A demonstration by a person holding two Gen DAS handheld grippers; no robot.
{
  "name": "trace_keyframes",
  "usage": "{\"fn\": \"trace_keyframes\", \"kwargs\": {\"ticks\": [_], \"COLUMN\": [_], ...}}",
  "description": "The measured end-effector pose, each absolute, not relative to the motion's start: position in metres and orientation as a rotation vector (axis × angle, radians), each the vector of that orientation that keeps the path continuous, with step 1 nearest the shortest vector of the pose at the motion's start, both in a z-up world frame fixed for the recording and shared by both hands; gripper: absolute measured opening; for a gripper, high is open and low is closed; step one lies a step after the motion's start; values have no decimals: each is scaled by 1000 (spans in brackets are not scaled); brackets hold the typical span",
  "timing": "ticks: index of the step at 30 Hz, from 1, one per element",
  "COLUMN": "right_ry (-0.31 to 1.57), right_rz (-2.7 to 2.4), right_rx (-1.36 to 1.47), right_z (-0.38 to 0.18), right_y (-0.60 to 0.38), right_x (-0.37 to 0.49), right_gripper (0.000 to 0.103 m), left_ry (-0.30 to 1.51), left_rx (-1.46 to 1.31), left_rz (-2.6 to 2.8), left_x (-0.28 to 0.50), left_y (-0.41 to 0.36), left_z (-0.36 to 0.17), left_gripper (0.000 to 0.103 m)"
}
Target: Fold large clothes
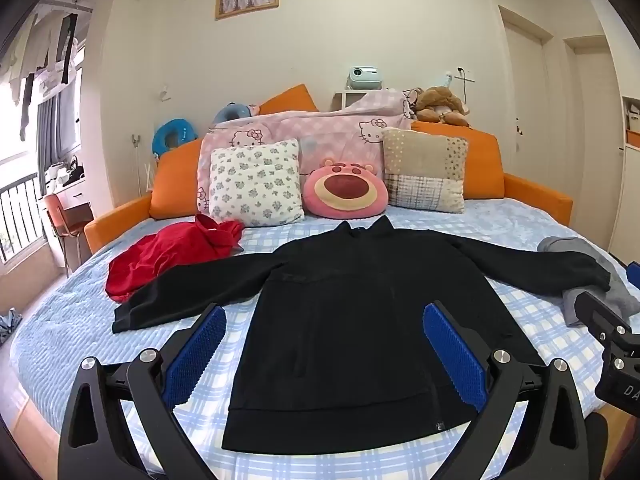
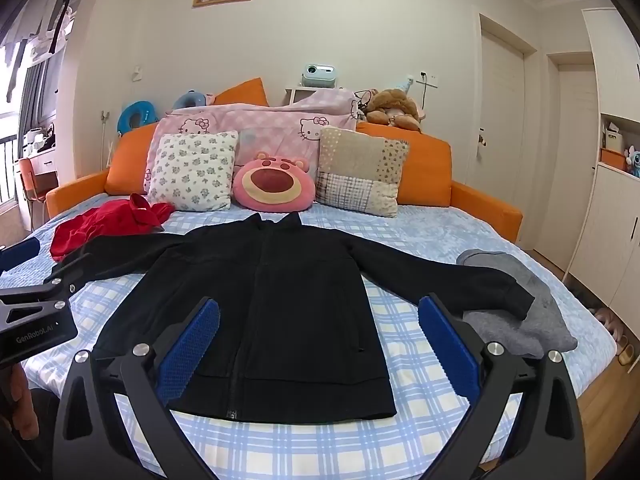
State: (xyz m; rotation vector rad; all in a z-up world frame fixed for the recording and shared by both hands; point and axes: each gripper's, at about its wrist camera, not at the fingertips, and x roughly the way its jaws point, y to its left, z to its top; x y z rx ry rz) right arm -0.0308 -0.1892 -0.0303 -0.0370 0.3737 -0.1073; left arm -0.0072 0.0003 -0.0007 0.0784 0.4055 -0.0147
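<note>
A black zip jacket (image 1: 352, 320) lies flat and face up on the blue checked bedsheet (image 1: 532, 320), sleeves spread out to both sides; it shows the same way in the right wrist view (image 2: 276, 312). My left gripper (image 1: 324, 316) hovers open above the jacket's lower half, blue pads wide apart, nothing between them. My right gripper (image 2: 318, 316) is open too, above the jacket's right side near the hem. The right gripper's black body also shows at the far right edge of the left wrist view (image 1: 612, 340). The left gripper's body appears at the left edge of the right wrist view (image 2: 36, 316).
A red garment (image 1: 168, 252) is crumpled at the jacket's left sleeve. A grey garment (image 2: 528, 308) lies under the right cuff. Pillows (image 1: 256, 184) and a pink bear cushion (image 1: 344, 190) line the orange headboard (image 1: 532, 196). Wooden floor and doors lie to the right.
</note>
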Motion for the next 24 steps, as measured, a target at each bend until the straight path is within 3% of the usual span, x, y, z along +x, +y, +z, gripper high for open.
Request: {"fn": "trace_keyframes", "kwargs": {"ticks": [24], "right_ry": [373], "right_rz": [-106], "right_rx": [-33], "right_z": [-26], "right_y": [-188], "right_x": [-31], "right_gripper": [98], "left_ry": [403], "left_rx": [74], "left_rz": [-9], "left_x": [-11], "left_y": [3], "left_z": [-3], "left_gripper": [100]}}
